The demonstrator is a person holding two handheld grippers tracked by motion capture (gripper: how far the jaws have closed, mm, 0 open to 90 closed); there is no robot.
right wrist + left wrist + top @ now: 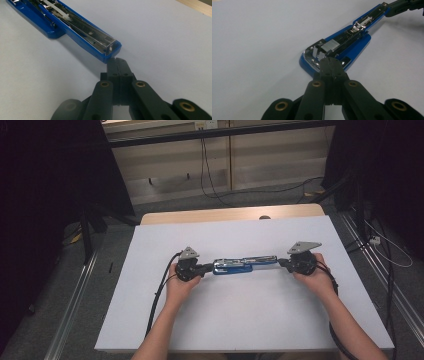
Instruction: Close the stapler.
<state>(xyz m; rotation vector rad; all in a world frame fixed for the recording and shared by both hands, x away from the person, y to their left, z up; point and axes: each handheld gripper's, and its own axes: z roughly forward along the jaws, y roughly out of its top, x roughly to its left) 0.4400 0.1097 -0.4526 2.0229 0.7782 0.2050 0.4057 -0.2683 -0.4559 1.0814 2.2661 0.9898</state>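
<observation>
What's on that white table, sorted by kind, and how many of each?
Blue stapler, swung open flat: 1
Hand-held tongs: 2, left tongs and right tongs, both shut at the stapler's ends
Total: 3

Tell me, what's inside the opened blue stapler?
The stapler lies swung open: a staple block sits in its metal channel. The left gripper covers the near edge.

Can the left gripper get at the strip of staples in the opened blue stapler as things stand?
Probably yes: the left gripper, shut, sits at the stapler right beside the staples, with nothing between.
</observation>
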